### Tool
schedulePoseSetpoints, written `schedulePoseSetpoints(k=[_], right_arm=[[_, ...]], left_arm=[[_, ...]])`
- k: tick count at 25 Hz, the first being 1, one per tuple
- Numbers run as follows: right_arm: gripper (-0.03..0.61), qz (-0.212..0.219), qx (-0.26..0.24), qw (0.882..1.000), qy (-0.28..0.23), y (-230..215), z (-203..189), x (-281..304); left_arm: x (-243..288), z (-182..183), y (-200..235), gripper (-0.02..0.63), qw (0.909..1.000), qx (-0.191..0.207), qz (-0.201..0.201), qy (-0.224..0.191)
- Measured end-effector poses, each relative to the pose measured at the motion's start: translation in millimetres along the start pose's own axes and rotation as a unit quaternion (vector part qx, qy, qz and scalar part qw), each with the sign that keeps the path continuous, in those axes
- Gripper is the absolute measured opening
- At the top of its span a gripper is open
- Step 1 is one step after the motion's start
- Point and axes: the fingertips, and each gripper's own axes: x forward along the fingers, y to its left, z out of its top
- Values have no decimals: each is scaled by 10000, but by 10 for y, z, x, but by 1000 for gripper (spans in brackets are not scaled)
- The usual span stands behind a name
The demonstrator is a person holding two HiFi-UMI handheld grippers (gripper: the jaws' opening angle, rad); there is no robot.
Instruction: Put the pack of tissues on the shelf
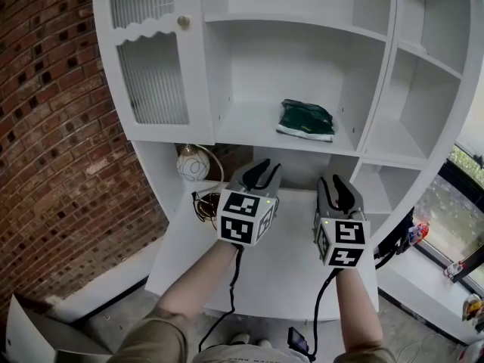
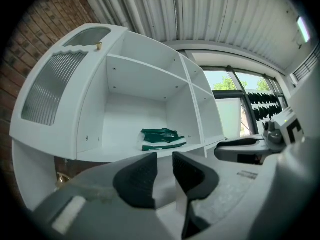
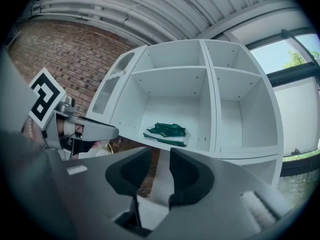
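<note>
Already the green pack of tissues [image 1: 305, 119] lies on the white shelf [image 1: 242, 128], its print too small to read. My left gripper [image 1: 262, 169] and right gripper [image 1: 337, 184] hang below it, well apart from it. Both have their jaws narrowly parted with nothing between them.

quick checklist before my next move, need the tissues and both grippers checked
1. The green-and-white soft plastic pack of tissues lies on the white cabinet's middle shelf: ok.
2. Pack sits behind the shelf's front edge, nothing overhanging: ok.
3. Nothing in the left hand-held gripper, jaws slightly apart: ok.
4. Nothing in the right hand-held gripper, jaws slightly apart: ok.
5. Both grippers are apart from the pack, below its shelf: ok.
6. Pack undamaged: cannot tell.
</note>
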Motion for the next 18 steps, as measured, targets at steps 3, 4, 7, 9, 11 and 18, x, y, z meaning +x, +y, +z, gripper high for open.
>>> schedulePoseSetpoints(k=[3,4,7,9,11,18], right_arm=[[97,-23,84,9999,58,47,-96,-119],[86,-22,89,9999,80,66,-129,-149],[54,-62,137,9998,123,92,-214,-248],[43,-95,296,9994,132,100,-272,-326],[31,-132,435,9989,142,116,-323,-399],[6,-80,1015,9938,446,279,-689,-573]], left_arm=[[-101,-89,-45,109,10000,-1,10,13],[-133,-119,-63,107,10000,14,9,19],[-221,-217,-126,87,10000,31,-18,39],[-279,-284,-163,86,10000,-11,-52,55],[-335,-343,-195,78,9999,-76,-56,49],[-464,-596,-301,8,9997,-237,-16,61]])
